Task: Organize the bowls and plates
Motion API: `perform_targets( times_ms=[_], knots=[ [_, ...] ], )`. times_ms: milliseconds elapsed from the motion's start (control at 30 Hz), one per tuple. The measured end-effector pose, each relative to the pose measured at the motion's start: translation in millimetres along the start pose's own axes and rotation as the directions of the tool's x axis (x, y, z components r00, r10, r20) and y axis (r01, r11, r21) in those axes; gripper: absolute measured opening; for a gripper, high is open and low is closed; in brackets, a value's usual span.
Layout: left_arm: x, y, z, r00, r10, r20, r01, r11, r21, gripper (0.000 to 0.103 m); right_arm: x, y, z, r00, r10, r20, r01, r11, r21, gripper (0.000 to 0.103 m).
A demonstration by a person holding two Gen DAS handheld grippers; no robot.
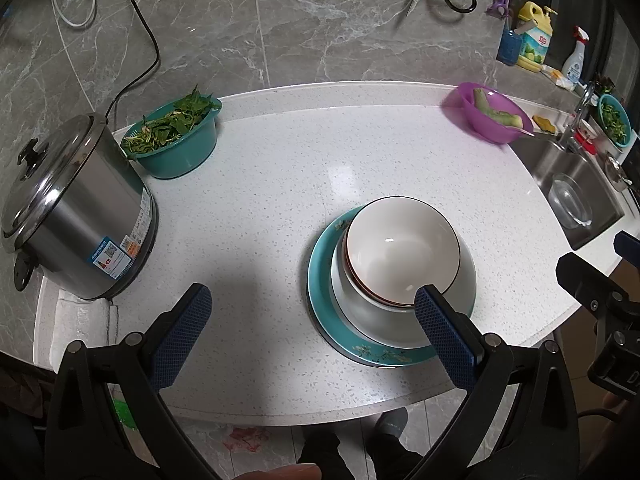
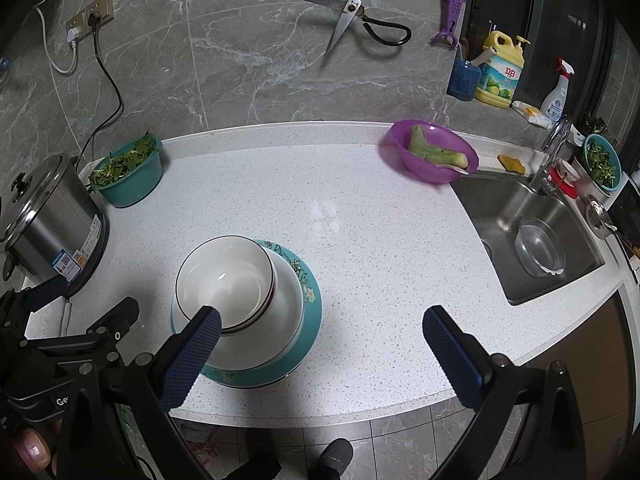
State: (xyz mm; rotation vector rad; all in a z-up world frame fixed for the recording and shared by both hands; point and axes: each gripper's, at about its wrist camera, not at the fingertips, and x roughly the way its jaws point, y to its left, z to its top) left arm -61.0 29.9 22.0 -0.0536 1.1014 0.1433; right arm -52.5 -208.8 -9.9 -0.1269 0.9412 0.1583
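A stack stands on the white counter: a teal flowered plate at the bottom, a large white bowl on it, and smaller white bowls with dark rims nested on top. My left gripper is open and empty, above the counter's front edge, with the stack just behind its right finger. My right gripper is open and empty, with the stack behind its left finger.
A steel rice cooker and a teal basin of greens stand at the left. A purple basin sits by the sink, which holds a glass bowl. Scissors hang on the wall.
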Motion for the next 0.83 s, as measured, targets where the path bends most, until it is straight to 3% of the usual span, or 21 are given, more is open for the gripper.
perform_targets(
  times_ms=[833],
  knots=[
    [2.7,2.8,1.9,1.000,-0.004,0.007,0.004,1.000,0.009,0.103,0.0,-0.3,0.5,1.000,0.002,-0.001,-0.002,1.000,0.002,0.103]
  ],
)
